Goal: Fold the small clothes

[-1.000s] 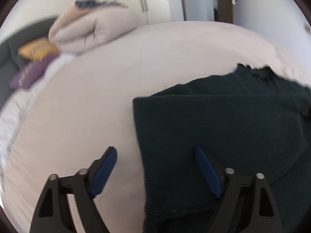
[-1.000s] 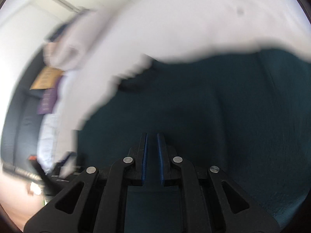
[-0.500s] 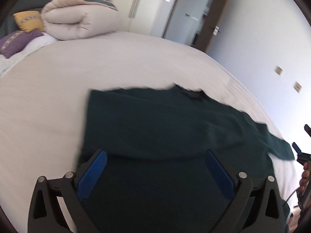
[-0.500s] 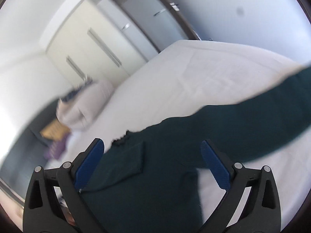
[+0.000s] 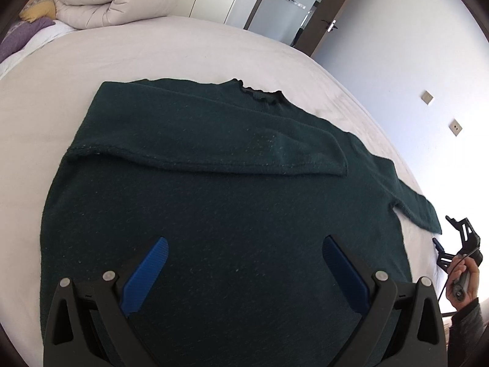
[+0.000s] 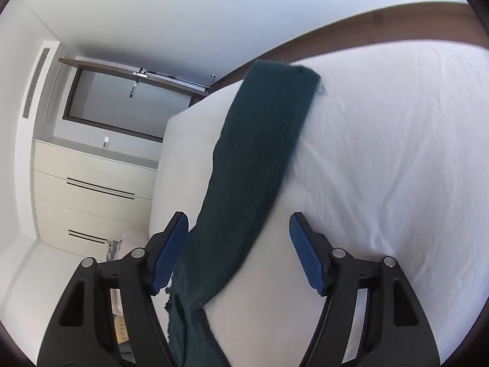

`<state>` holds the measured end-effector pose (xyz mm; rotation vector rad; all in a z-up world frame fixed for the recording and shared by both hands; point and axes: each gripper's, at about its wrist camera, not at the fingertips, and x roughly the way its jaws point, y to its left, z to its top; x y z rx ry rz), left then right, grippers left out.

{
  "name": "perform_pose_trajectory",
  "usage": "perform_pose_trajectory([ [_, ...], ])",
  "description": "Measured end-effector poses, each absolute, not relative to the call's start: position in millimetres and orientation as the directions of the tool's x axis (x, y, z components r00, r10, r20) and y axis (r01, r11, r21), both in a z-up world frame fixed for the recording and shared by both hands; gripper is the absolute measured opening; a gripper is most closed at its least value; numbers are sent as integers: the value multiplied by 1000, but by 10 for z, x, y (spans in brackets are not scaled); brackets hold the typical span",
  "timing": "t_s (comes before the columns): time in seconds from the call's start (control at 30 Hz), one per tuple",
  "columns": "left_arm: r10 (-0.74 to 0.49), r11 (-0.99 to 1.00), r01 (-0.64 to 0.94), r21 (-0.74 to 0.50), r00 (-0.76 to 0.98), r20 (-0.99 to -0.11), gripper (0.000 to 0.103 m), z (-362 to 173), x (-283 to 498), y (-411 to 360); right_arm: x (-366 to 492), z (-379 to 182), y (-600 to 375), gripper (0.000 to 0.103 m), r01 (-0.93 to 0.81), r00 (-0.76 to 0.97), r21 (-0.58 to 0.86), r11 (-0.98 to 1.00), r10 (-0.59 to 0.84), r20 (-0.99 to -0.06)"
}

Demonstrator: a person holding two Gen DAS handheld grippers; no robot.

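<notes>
Both your grippers, left [image 5: 244, 270] and right [image 6: 238, 252], gape wide, holding nothing; dark green sweater [image 5: 214, 198] lies on the bed [image 5: 152, 52], one sleeve [image 6: 262, 153] probably unfolded

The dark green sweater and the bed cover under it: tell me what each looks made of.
Dark green sweater: a soft knit, probably wool or acrylic; matte, slightly fuzzy, with pale lint specks and a frilled neckline.
Bed cover: smooth woven fabric, likely cotton; matte off-white with fine creases, plainest in the right wrist view.
</notes>
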<state>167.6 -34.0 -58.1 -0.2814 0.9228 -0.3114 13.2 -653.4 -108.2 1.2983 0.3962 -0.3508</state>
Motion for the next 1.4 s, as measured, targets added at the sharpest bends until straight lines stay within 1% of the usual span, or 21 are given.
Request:
perform_pose_trajectory([
  [0.1,-390,914,143,-379,566,-726,103,-533,1690,-344,226,-1132,-6689,67,452,892,874,178,-65,-447],
  [0.17,-390,915,144,-378,564,-728,103,-520,1699,-332,283,-1157,-6801,64,445,895,884,142,-87,-437],
  [0.27,-396,910,133,-392,554,-732,103,-559,1729,-298,399,-1128,-6895,54,460,888,872,168,-97,-450],
  [0.3,-399,908,128,-398,548,-735,103,-579,1743,-289,414,-1117,-6905,46,470,883,864,181,-99,-459],
  [0.33,-403,906,122,-405,545,-736,103,-597,1756,-282,439,-1128,-6919,33,484,875,854,191,-100,-473],
  [0.37,-405,904,119,-410,544,-735,103,-603,1766,-280,448,-1156,-6936,29,492,870,850,187,-102,-482],
  [0.43,-413,899,118,-421,543,-731,103,-613,1783,-274,437,-1179,-6966,12,508,862,841,186,-105,-497],
  [0.47,-419,896,118,-428,544,-727,103,-609,1794,-266,457,-1152,-6940,11,523,852,827,209,-111,-511],
  [0.57,-438,883,117,-454,551,-710,103,-575,1843,-227,333,-956,-6982,11,545,837,783,299,-128,-533],
  [0.67,-460,867,112,-486,556,-692,103,-529,1913,-166,675,-628,-6640,11,515,844,739,434,-104,-527],
  [0.73,-476,854,109,-509,559,-679,103,-490,1987,-113,980,-382,-6267,11,458,856,710,535,-50,-514],
  [0.8,-498,836,108,-538,562,-661,103,-436,2076,-61,1348,-136,-5739,11,374,860,658,653,21,-509],
  [0.87,-523,815,115,-568,567,-636,103,-375,2156,-11,1729,45,-5044,11,253,852,592,766,113,-511],
  [0.97,-568,772,119,-624,570,-594,103,-319,2278,88,2157,141,-3941,11,62,809,470,880,232,-540],
  [1.07,-602,741,110,-663,547,-582,103,-372,2379,137,2283,1,-3011,11,-62,750,374,925,291,-594],
  [1.13,-628,720,99,-687,516,-583,103,-469,2471,133,2305,-175,-2648,11,-92,708,353,931,311,-634],
  [1.23,-640,711,75,-699,482,-599,103,-589,2578,92,2448,-578,-2317,11,-114,621,325,939,323,-715],
  [1.3,-664,686,62,-725,459,-590,103,-669,2625,54,2596,-902,-2296,11,-119,573,316,941,325,-752],
  [1.33,-675,675,58,-735,449,-585,103,-697,2656,16,2558,-1048,-2269,11,-120,564,315,941,326,-759],
  [1.4,-689,664,59,-745,435,-580,103,-726,2690,-33,2402,-1158,-2246,13,-128,572,334,934,345,-744],
])
